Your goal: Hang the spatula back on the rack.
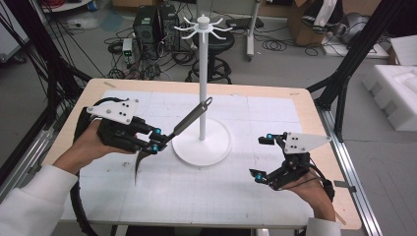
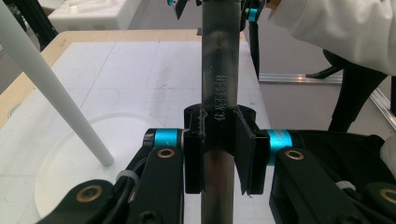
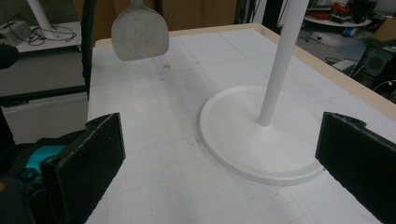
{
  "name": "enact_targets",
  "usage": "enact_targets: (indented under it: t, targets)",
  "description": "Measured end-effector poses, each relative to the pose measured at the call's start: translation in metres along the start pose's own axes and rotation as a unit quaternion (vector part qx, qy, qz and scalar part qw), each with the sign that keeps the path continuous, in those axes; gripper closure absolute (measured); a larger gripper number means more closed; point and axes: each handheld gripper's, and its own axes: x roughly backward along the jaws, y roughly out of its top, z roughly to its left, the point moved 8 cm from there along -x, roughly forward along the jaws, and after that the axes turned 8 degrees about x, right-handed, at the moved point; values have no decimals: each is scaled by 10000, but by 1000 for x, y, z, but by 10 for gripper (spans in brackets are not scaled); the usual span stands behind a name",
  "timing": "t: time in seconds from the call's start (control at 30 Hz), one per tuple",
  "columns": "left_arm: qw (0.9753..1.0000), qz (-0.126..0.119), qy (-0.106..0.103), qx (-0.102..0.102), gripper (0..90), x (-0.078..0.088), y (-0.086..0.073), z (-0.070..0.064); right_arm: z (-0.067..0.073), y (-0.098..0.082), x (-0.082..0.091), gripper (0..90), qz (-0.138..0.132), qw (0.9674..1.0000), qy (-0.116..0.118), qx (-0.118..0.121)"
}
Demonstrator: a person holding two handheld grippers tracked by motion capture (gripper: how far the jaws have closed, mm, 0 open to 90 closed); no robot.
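One utensil, a metal spatula [image 1: 172, 132], is pinched at mid-handle by the left hand-held gripper [image 1: 156, 140], whose jaws press on either side of the handle, as the left gripper view confirms [image 2: 218, 116]. Its long axis runs obliquely: the flat blade [image 3: 139, 32] hangs low toward the person's side, above the surface [image 1: 275, 118], while the ringed handle end [image 1: 208, 102] rises up and away to lie just beside the pole of the white hook stand [image 1: 202, 88]; whether ring and pole actually touch cannot be judged from this angle. Hooks [image 1: 202, 27] crown the stand well above the ring, so the likely coming move turns on raising that ringed end along the pole toward them. Clearly spread and holding nothing, the right hand-held gripper [image 1: 263, 157] hovers well apart on the far side of the stand's round base [image 1: 216, 150]; the left is far nearer.
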Motion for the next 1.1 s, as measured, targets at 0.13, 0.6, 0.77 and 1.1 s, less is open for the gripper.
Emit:
enact_targets:
  t: [0.13, 0.6, 0.77, 1.1]
  targets:
    - [10000, 1, -25, 13, 747, -2, 0, 0, 2, 5, -1, 4, 43, 10000, 42, 47]
    - [9999, 42, -116, -1, 747, -12, 1, 1, 6, 39, 3, 4, 49, 9988, 347, 339]
    - [9999, 11, -151, -24, 747, -13, 2, 0, 9, 57, 1, 5, 12, 9975, 515, 490]
    - [9998, 59, -175, -35, 747, -11, 0, -2, 9, 88, -7, 5, 121, 9941, 891, 605]
